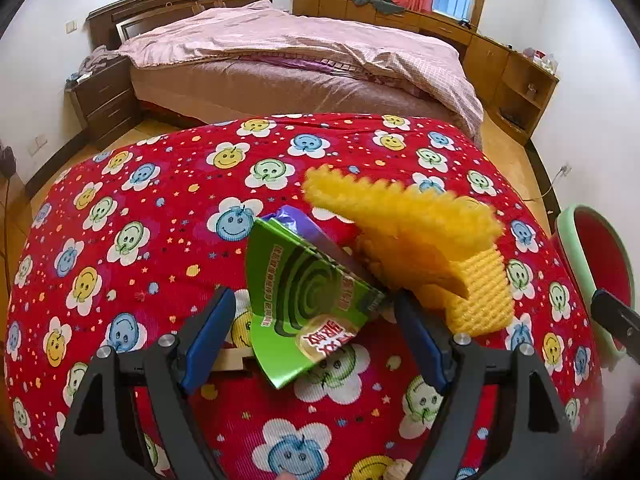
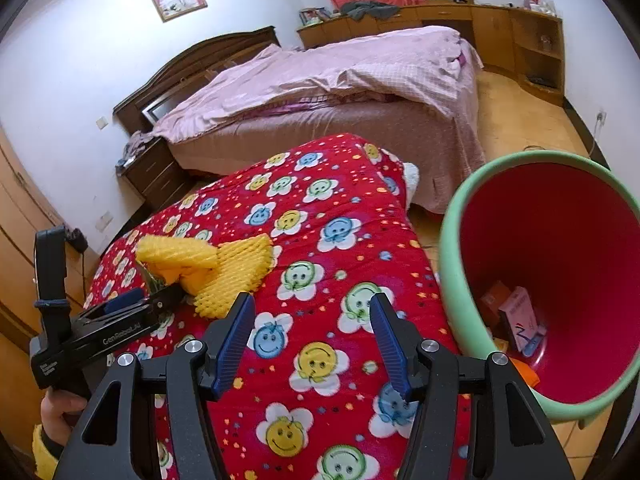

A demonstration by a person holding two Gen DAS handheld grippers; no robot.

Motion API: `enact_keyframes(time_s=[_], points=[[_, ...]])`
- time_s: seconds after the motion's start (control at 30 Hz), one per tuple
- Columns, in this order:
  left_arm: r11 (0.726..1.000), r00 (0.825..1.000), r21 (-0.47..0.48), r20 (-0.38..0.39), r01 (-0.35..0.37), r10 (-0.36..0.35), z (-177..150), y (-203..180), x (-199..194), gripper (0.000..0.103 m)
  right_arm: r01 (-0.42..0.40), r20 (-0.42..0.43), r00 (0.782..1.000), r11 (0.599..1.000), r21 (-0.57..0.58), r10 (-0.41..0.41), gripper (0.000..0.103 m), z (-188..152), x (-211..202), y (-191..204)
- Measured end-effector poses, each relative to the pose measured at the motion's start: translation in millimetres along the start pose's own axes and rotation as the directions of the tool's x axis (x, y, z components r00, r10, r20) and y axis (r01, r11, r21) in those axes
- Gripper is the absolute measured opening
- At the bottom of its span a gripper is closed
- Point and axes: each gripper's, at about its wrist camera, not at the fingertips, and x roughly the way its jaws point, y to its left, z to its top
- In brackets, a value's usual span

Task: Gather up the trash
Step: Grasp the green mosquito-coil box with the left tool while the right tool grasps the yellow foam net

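Observation:
A green mosquito-coil box lies tilted on the red flower-print blanket, with a purple wrapper just behind it. My left gripper stands open around the box; its left pad is clear of the box and its right fingertip is close to the box's corner. Yellow foam fruit netting lies right of the box and also shows in the right wrist view. My right gripper hangs open over bare blanket with nothing between its fingers. The left gripper is at its left.
A red bin with a green rim stands right of the blanket, holding a pink box and orange packets. Behind is a bed with a pink quilt, a dark nightstand and wooden cabinets. A hand grips the left tool.

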Motion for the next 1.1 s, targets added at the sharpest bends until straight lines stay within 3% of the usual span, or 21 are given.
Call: enact_keyframes(time_s=[0.17, 0.27, 0.47, 0.7, 0.93, 0.97, 1.0, 1.1], points=[[0.996, 0.998, -0.073, -0.018, 0.051, -0.052, 0.5, 11.7, 4.5, 0.08, -0.017, -0.026, 1.0, 1.0, -0.02, 0.016, 0.061, 2.2, 14.4, 8.5], [0.991, 0.996, -0.106, -0.005, 0.087, -0.088, -0.3, 17.4, 1.7, 0.067, -0.026, -0.036, 0.999, 0.999, -0.033, 0.024, 0.061, 2.5, 21.8, 13.2], [0.984, 0.992, -0.13, 0.056, 0.119, -0.113, -1.1, 23.4, -20.3, 0.067, -0.048, -0.063, 0.997, 0.998, -0.03, 0.046, 0.061, 3.5, 35.8, 19.7], [0.98, 0.99, -0.169, 0.108, 0.106, -0.088, -3.5, 33.7, -48.8, 0.067, -0.084, -0.104, 0.991, 0.996, -0.042, 0.079, 0.061, 3.3, 53.5, 33.0], [0.977, 0.99, -0.201, 0.134, 0.076, -0.049, -16.8, 44.6, -67.4, 0.067, -0.065, -0.107, 0.993, 0.992, -0.108, 0.054, 0.06, 0.1, 72.7, 55.4], [0.976, 0.99, -0.207, 0.131, 0.074, -0.048, -19.4, 46.2, -68.7, 0.067, -0.06, -0.1, 0.994, 0.991, -0.122, 0.048, 0.058, -0.7, 73.5, 58.3], [0.975, 0.99, -0.211, 0.13, 0.075, -0.048, -21.6, 47.4, -69.7, 0.067, -0.058, -0.099, 0.994, 0.99, -0.132, 0.045, 0.044, -1.8, 74.3, 60.3], [0.972, 0.991, -0.222, 0.126, 0.072, -0.045, -27.7, 50.9, -72.6, 0.067, -0.097, -0.113, 0.99, 0.987, -0.127, 0.082, 0.027, -6.7, 74.3, 62.7]])
